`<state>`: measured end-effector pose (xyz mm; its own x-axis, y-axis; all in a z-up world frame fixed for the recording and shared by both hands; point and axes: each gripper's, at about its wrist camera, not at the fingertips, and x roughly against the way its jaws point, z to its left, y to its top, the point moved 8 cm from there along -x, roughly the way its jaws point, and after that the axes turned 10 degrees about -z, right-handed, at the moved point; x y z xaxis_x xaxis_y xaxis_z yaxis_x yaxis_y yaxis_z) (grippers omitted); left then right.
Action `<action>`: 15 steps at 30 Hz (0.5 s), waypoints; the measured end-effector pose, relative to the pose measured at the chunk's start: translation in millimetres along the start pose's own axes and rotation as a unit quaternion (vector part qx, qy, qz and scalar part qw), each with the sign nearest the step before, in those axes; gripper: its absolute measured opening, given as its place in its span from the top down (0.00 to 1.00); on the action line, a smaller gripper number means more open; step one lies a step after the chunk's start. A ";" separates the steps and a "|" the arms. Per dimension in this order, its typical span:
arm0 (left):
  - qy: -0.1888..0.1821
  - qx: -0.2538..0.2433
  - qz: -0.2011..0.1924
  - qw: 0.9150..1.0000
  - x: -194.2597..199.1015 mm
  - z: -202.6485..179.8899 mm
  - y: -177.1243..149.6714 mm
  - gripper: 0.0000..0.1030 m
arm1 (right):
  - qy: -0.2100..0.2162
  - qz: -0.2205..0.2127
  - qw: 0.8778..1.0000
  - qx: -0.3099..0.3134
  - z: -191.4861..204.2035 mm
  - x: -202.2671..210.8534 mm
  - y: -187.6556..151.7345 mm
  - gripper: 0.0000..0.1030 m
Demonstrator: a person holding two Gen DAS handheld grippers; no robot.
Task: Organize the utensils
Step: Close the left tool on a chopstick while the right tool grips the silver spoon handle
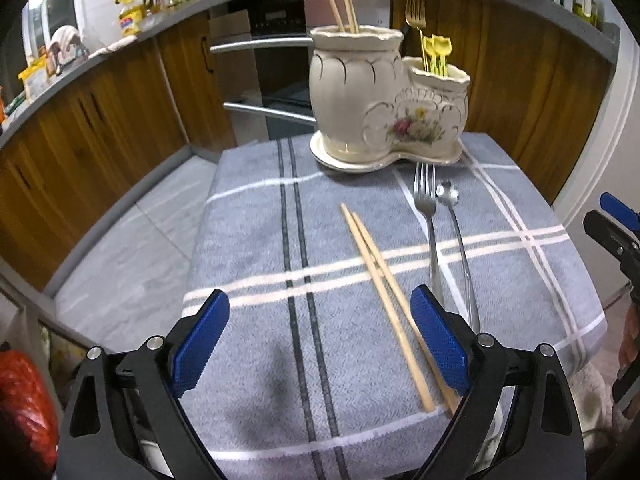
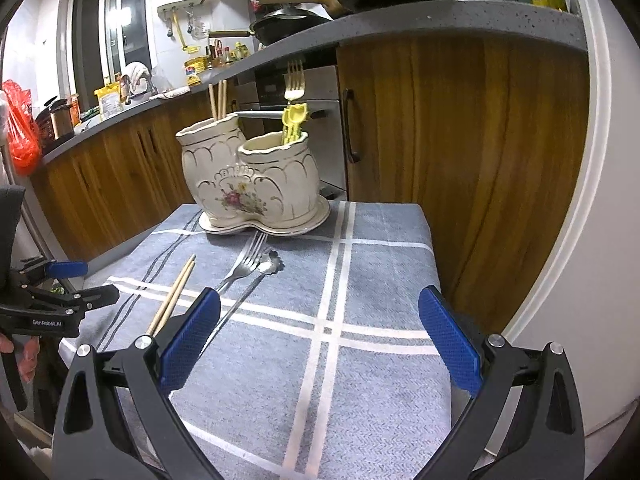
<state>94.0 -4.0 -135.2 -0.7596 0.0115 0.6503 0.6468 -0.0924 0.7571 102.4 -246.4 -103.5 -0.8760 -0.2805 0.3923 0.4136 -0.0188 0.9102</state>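
While both claws stand spread and empty, the left claw (image 1: 320, 338) hangs over the tabletop (image 1: 248, 240) with the loose chopsticks (image 1: 384, 300) just inside its right-hand finger, their long axis running ahead and slightly across its gap. Beyond that finger lie the fork (image 1: 430, 232) and flower-headed spoon (image 1: 460, 240), nearer the right claw (image 2: 320, 344). Farther ahead stands the ceramic utensil holder (image 1: 360, 92); nothing blocks the approach.

A grey plaid-clothed table (image 1: 248, 320) carries a ceramic holder (image 1: 384, 100), chopsticks (image 1: 376, 276), fork (image 1: 428, 216) and spoon (image 1: 456, 232).
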 end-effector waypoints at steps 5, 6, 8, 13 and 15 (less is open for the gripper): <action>-0.023 -0.019 0.026 0.999 -5.4 -15.4 -8.0 0.36 | -0.001 0.012 1.000 -0.013 -6.4 -4.1 -5.5 0.05; -0.029 -0.023 0.030 0.999 -6.8 -19.7 -9.2 0.41 | -0.001 0.013 1.000 -0.015 -6.8 -4.6 -6.2 0.05; -0.037 -0.029 0.046 0.998 -11.4 -26.8 -13.0 0.55 | 0.001 0.013 1.000 -0.016 -6.7 -4.1 -6.8 0.05; -0.057 -0.036 0.067 0.995 -17.3 -42.8 -20.9 0.66 | 0.002 0.013 1.000 -0.011 -6.3 -5.0 -6.7 0.05; -0.059 -0.039 0.075 0.995 -20.3 -45.7 -24.8 0.69 | 0.003 0.013 1.000 -0.011 -7.1 -5.3 -6.3 0.05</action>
<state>90.3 -47.5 -170.0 -0.6386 0.1073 0.7620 0.7414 -0.1795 0.6467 106.2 -251.7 -112.2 -0.8640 -0.2862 0.4142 0.4407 -0.0323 0.8971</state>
